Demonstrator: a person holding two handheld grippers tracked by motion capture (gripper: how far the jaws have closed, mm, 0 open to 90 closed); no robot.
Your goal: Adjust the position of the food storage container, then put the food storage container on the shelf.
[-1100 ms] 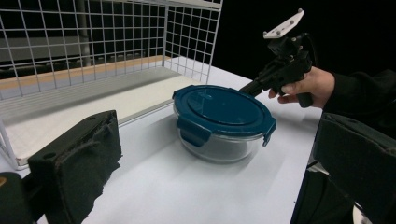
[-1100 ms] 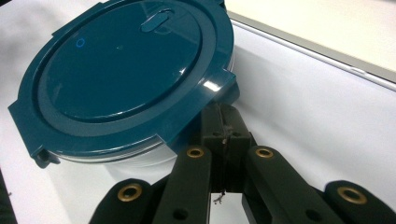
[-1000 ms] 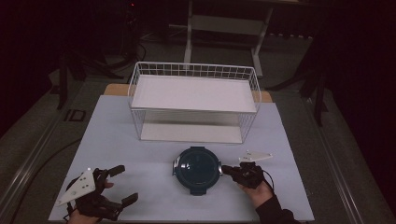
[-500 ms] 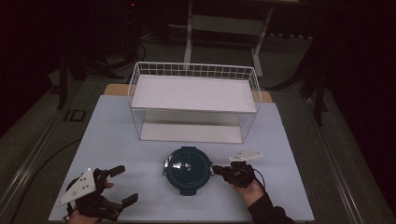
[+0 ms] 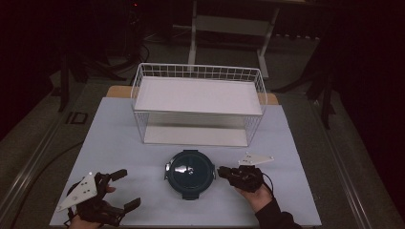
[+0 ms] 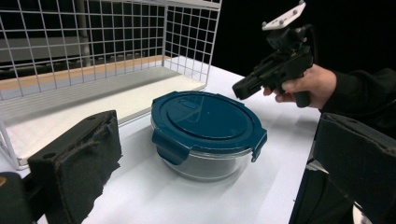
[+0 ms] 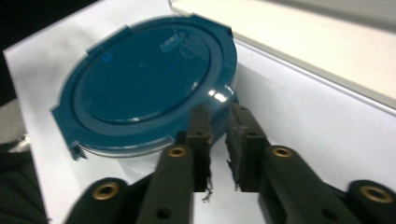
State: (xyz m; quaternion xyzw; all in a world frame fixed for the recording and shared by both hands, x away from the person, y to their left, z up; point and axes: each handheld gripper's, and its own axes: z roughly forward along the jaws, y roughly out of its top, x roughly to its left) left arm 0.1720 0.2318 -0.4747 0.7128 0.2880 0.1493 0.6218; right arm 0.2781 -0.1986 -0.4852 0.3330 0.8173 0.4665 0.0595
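So the round glass bowl with the blue lid (image 5: 189,172) sits loose on the white surface (image 5: 119,138), not yet in the white wire basket (image 5: 198,102); right claw (image 5: 222,171) has just cracked open with nothing in it, left claw (image 5: 125,188) gapes wide.

My right gripper (image 5: 224,172) just beside the round blue-lidded container (image 5: 189,171), jaws parted a crack after just opening, nothing between them, my left gripper (image 5: 125,189) well off to its left, jaws wide, white wire basket (image 5: 198,102) beyond both
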